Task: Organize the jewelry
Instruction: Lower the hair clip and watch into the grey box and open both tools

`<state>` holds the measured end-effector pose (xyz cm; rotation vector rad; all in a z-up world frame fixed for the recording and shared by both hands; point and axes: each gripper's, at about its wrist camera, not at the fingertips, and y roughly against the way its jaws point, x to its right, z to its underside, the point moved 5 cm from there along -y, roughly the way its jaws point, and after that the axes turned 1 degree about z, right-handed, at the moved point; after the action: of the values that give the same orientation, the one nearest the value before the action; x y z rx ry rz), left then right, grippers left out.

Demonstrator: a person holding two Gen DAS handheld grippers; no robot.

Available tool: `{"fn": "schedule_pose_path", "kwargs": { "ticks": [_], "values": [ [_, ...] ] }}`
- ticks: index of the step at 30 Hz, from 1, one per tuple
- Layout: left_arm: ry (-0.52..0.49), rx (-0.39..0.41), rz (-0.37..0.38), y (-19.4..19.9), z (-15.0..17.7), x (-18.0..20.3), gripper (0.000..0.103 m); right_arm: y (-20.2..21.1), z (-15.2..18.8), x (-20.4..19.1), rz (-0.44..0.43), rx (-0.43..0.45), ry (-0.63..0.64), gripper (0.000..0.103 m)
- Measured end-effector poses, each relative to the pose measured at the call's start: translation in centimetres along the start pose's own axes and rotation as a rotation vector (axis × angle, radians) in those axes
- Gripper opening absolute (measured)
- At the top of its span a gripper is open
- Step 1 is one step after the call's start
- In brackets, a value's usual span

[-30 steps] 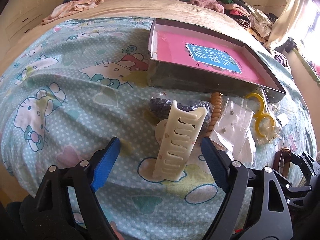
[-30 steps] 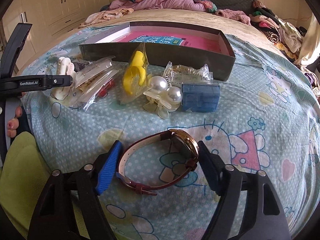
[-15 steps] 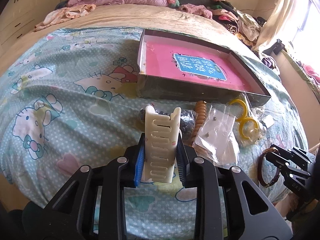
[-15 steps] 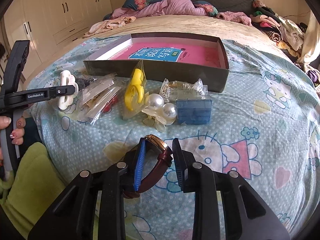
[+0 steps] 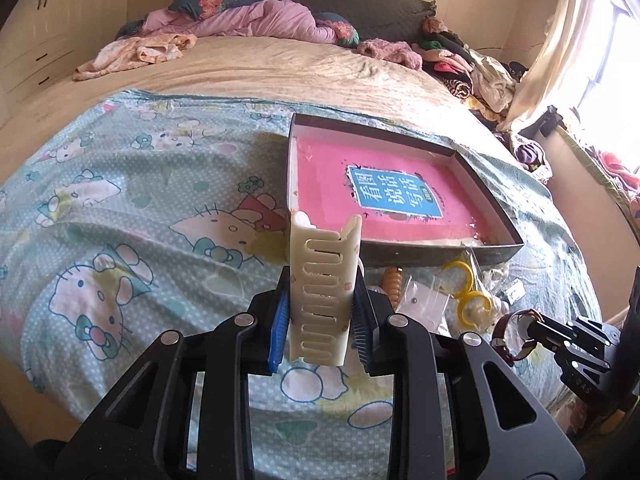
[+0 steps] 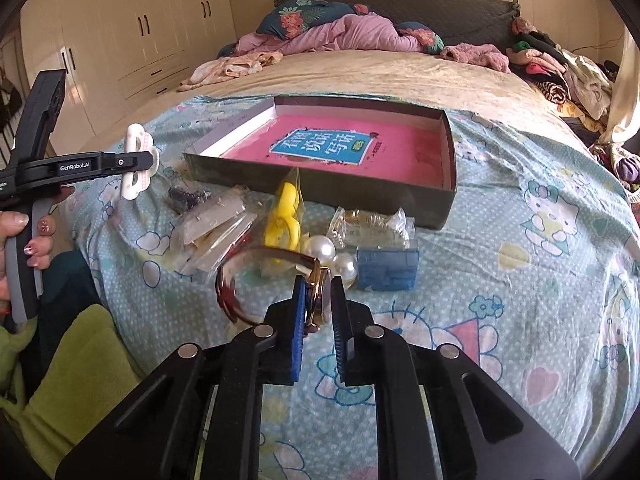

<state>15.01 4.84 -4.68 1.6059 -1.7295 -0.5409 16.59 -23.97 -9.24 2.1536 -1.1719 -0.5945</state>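
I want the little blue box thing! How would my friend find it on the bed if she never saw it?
Start at the big flat box with the pink book inside, lying on the cartoon-cat bedspread. Just in front of its near right corner sits the little blue box, beside two big white pearls. It is the only blue, brick-patterned block there; the other bits are clear bags or yellow rings.

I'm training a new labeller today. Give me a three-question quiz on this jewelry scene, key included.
1. True or false: the left gripper is shut on the cream hair clip.
2. The right gripper holds: A) blue box B) watch C) pearl clip
3. Fill in: inside the open box lies a ____ book.

Key: 1 true; 2 B; 3 pink.
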Motion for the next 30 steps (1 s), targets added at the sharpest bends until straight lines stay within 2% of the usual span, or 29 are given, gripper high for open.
{"fn": "schedule_pose_path", "kwargs": {
  "ticks": [8,15,22,30],
  "values": [
    [0.001,0.035,0.007,0.0,-2.2,0.1,0.02,0.7,-3.0,0.3,0.013,0.083,0.02,0.011],
    [-0.009,0.045,0.008,-0.9,-3.9,0.8,0.02,1.0,-6.6,1.7,0.049,0.178,0.022,0.011],
    [-0.019,0.053,0.015,-2.4,-6.1,1.9,0.02,0.4,-9.7,3.5,0.087,0.236,0.013,0.011],
    [-0.026,0.015,0.027,-5.4,-7.5,2.6,0.02,-2.1,-11.1,5.5,0.135,0.222,-0.022,0.011]
  ]
}}
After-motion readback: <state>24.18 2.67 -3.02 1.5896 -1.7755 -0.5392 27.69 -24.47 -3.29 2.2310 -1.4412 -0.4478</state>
